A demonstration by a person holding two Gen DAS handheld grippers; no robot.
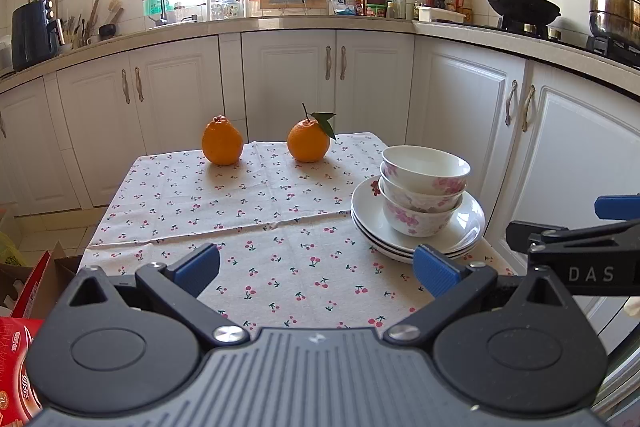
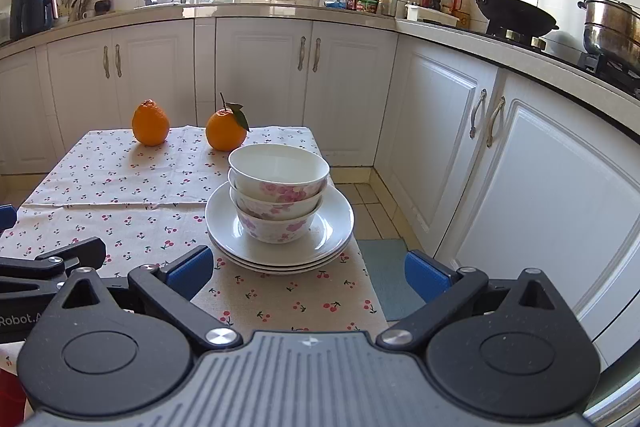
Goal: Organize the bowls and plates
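Note:
Three white bowls with pink flowers (image 1: pixel 424 189) (image 2: pixel 278 189) are nested upright on a stack of white plates (image 1: pixel 368 215) (image 2: pixel 338 227) at the table's right edge. My left gripper (image 1: pixel 318 269) hangs open over the cherry-print cloth, left of and nearer than the plates, holding nothing. My right gripper (image 2: pixel 310 273) is open and empty too, just in front of the stack, with its right finger past the table edge. In the left wrist view the right gripper (image 1: pixel 580 251) enters from the right.
Two oranges (image 1: pixel 222 143) (image 1: pixel 308 143) sit at the far end of the table (image 1: pixel 180 211). White cabinets (image 2: pixel 540 155) stand close to the right of the table, with a strip of tiled floor between. Red boxes (image 1: pixel 24 307) lie on the floor at left.

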